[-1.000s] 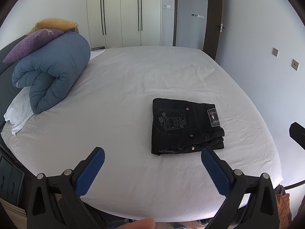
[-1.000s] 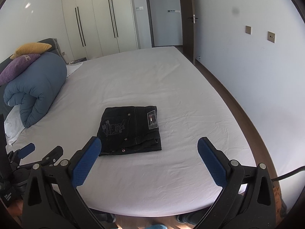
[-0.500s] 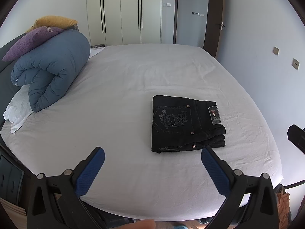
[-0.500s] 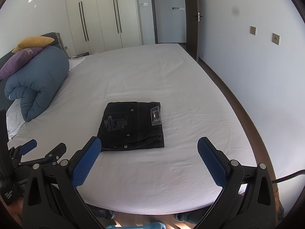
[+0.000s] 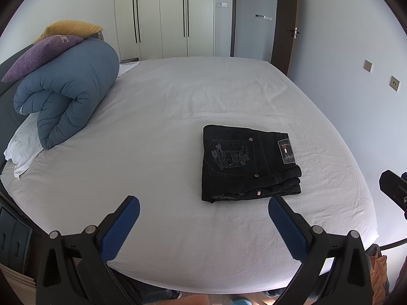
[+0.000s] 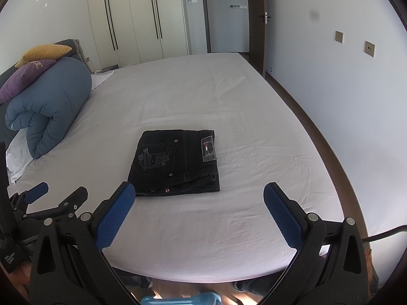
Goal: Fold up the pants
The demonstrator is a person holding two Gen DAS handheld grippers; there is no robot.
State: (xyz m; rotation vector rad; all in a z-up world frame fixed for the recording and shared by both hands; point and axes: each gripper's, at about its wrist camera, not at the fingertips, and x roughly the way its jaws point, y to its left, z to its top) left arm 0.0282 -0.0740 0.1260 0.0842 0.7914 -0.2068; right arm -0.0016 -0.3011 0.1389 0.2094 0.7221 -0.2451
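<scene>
White sheeting covered the wide bed, with a rolled blue duvet and two pillows pushed to its nine o'clock side, which I judged left the middle free for folding. My pants lay there as a compact black rectangle, stacked in several layers with the embroidered back pocket and waist label facing up, so to my eye the folding looked done. I held my left gripper above the near edge of the mattress, its blue pads wide apart and closed on nothing; from it the pants sat at about one o'clock, just past the right-hand pad's tip and not touching it. My right gripper hung likewise over the near edge, jaws spread and empty, with the pants at roughly eleven o'clock, close beyond the left-hand pad. From that view my left gripper showed at nine o'clock, low beside the bed. Neither tool touched the cloth.
</scene>
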